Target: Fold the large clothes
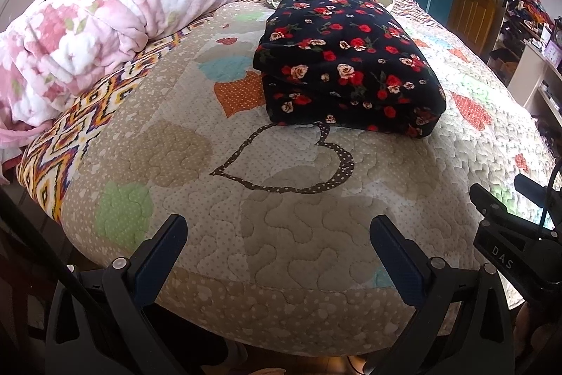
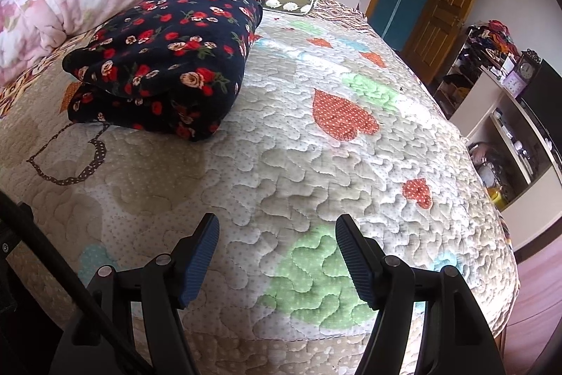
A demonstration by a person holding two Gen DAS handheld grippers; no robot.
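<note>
Jaws wide, empty on left hand-held gripper; right hand-held gripper likewise, above quilt.

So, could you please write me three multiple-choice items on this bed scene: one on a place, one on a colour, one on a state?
1. Where does the folded garment lie?
A. on the quilt
B. on the floor
C. on the shelf

2. What is its ground colour?
A. white
B. black
C. green

3. What is the left gripper holding?
A. the garment
B. the pink blanket
C. nothing

Key: 1 A, it rests above the heart outline; 2 B, black with red roses; 3 C, only quilt shows between its open fingers.
</note>
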